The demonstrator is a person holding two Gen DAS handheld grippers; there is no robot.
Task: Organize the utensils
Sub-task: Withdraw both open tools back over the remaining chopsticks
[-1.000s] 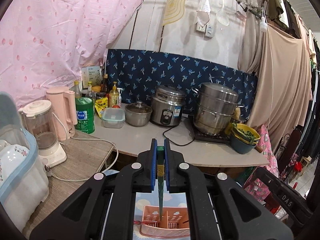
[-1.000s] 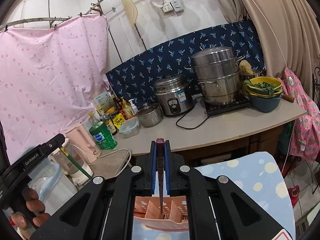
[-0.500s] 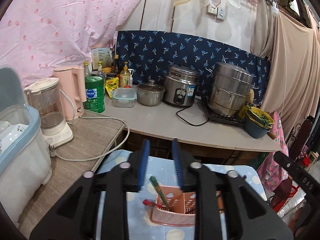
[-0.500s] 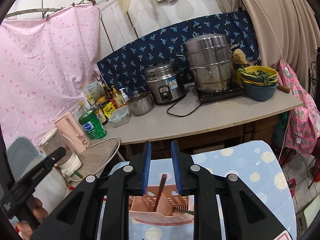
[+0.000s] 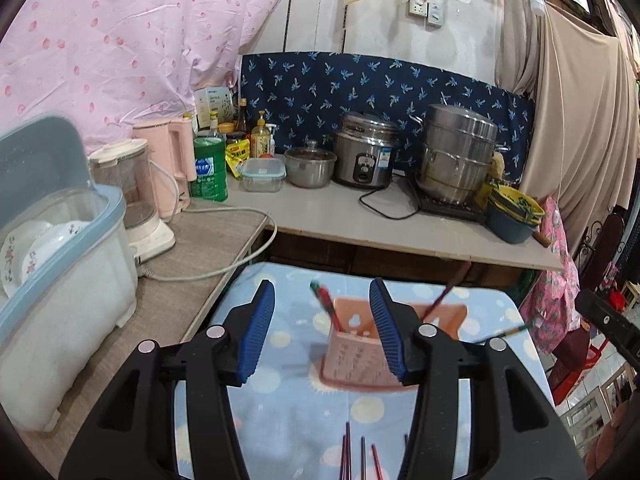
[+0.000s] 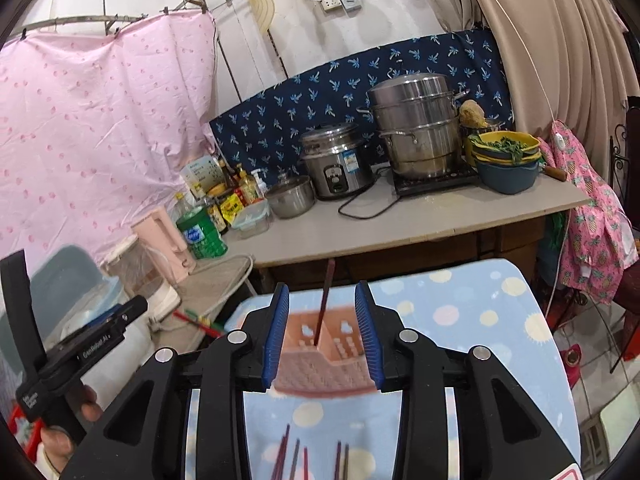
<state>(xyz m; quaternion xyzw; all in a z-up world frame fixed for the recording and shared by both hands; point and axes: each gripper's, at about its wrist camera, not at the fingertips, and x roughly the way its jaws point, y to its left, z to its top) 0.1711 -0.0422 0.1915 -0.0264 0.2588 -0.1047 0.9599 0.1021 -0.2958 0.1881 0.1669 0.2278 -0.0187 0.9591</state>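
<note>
A pink slotted utensil holder [image 5: 356, 350] stands on the blue dotted tablecloth [image 5: 288, 412]; it also shows in the right wrist view [image 6: 322, 356]. A green-and-red chopstick [image 5: 326, 306] leans in its left part, and a dark red chopstick [image 5: 446, 290] in its right part, seen upright in the right wrist view [image 6: 325, 302]. My left gripper [image 5: 322, 330] is open and empty above the holder. My right gripper [image 6: 322, 332] is open and empty just above it. Several loose chopsticks lie on the cloth in front [image 5: 356, 456] [image 6: 308, 458].
A white dish box [image 5: 52, 280] with a blue rim, a blender [image 5: 132, 200] and a pink kettle [image 5: 168, 168] stand at the left. The back counter [image 5: 360, 220] holds a rice cooker [image 5: 366, 154], a steamer pot [image 5: 458, 154], bowls and bottles. A white cable [image 5: 224, 248] trails near the table's left edge.
Both grippers opened and let go of their chopsticks, which now stand in the holder. Both grippers have pulled back and up, so the holder and loose chopsticks show.
</note>
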